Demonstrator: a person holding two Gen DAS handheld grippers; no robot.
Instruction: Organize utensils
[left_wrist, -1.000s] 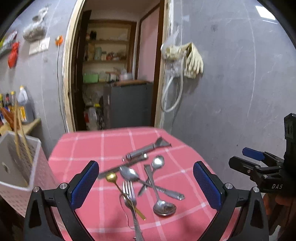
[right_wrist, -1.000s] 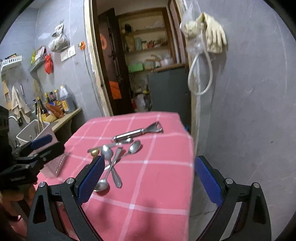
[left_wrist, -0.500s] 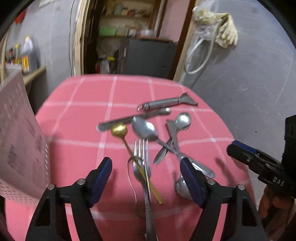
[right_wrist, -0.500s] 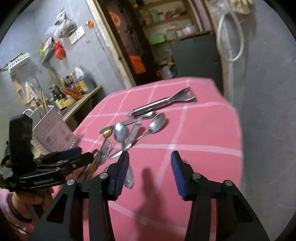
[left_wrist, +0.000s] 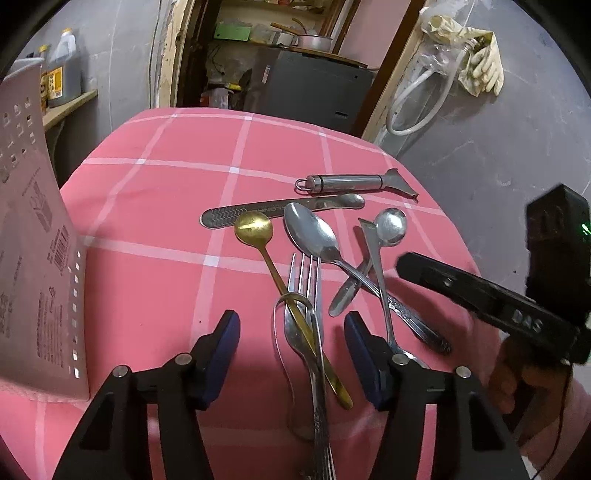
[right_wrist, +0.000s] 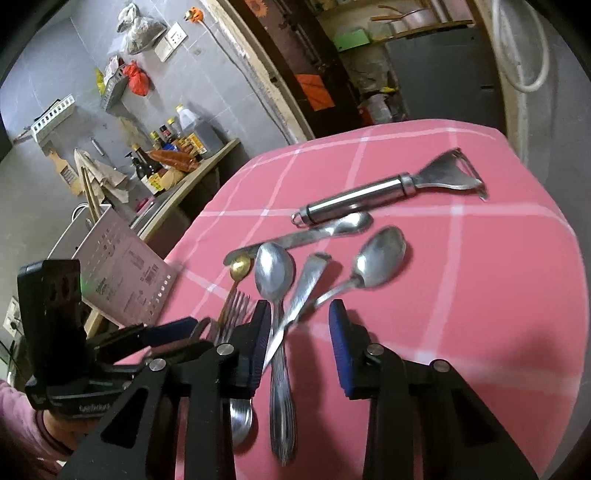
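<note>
On the pink checked tablecloth (left_wrist: 155, 229) lies a heap of utensils. The left gripper (left_wrist: 291, 354), jaws just closing but still apart, straddles the silver fork (left_wrist: 314, 332), which lies lengthwise, tines pointing away (a slim gold spoon (left_wrist: 258, 236) crosses it). The right gripper (right_wrist: 297, 347), also narrowing, brackets the large steel spoon (right_wrist: 277, 295), bowl pointing away, untouched.
</note>
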